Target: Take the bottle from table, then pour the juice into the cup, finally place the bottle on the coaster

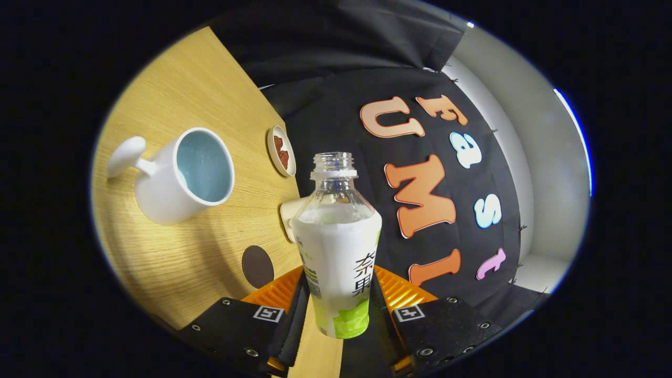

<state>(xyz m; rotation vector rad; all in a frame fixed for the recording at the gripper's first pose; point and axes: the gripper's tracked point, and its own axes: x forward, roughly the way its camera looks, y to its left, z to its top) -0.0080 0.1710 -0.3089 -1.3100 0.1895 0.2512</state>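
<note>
There is one open bottle between the two fingers, one white cup, one dark round coaster, one small dish, and one desk.

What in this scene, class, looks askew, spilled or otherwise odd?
Nothing is spilled or damaged. The whole scene leans: the gripper is rolled sideways, shut on the uncapped bottle, so the cup, dark coaster and table appear tilted.
</note>
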